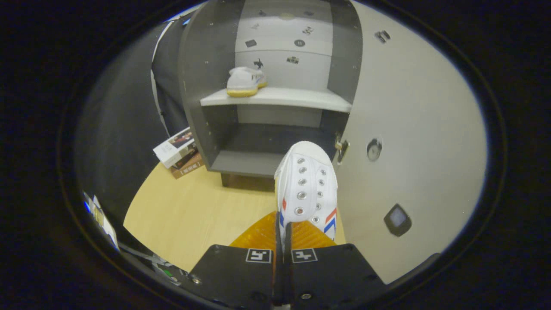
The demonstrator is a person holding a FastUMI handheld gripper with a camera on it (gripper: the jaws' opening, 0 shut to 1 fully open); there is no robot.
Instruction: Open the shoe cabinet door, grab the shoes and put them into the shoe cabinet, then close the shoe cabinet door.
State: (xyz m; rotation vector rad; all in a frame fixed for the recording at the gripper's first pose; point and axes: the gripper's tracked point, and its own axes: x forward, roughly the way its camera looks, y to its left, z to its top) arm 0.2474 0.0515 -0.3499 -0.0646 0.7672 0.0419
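Held shoe: white canvas sneaker with red and blue stripes [308,185], toe toward grey cabinet [215,107].
Shelved shoe: matching white sneaker [245,81], upper shelf.
Door: white [413,129], open.

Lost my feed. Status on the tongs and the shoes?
Tongs shut on second shoe, carried toward open cabinet. First shoe on upper shelf. Door swung wide; nothing in the way.

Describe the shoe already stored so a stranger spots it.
Find the open grey shoe cabinet beyond the fingers. On its white upper shelf, at the left end, sits a white low-top shoe with a yellow sole. The matching shoe is pinched in the gripper.
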